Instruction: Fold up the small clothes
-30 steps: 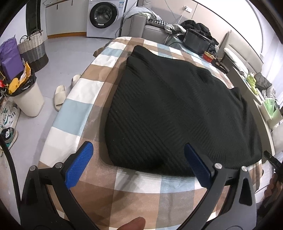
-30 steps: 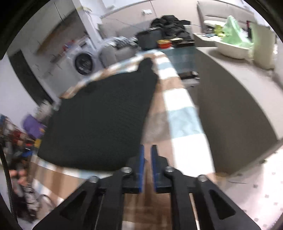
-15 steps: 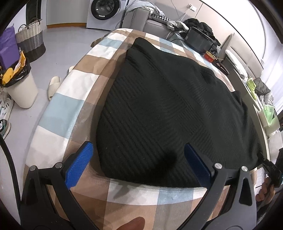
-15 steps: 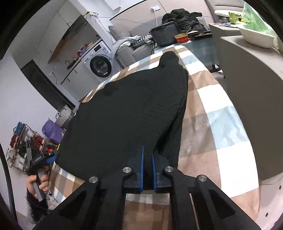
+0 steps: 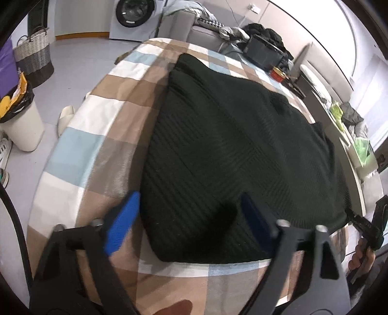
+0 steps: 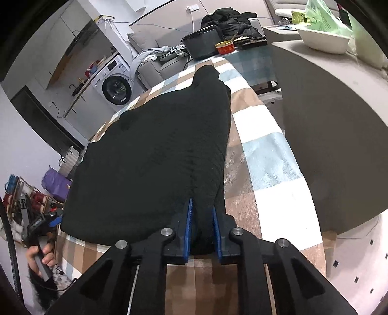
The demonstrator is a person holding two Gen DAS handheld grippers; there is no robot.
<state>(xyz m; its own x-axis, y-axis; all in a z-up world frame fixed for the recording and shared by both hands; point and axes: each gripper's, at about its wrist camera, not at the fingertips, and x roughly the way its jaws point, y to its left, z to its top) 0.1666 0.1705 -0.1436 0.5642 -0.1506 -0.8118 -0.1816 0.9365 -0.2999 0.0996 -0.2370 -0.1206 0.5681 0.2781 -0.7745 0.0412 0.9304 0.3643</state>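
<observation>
The right hand-held gripper has a bunched corner of the black sweater between its blue pads, which press on the knit from both sides while the jaws are easing apart. The left hand-held gripper stands wide and is closing; the sweater's near left corner lies between its fingers, which do not yet touch it. The sweater lies spread flat over the checked cloth that covers the bench. Beyond the sweater's far end stand a black box and a red tin. A washing machine stands on the floor further behind the sweater.
</observation>
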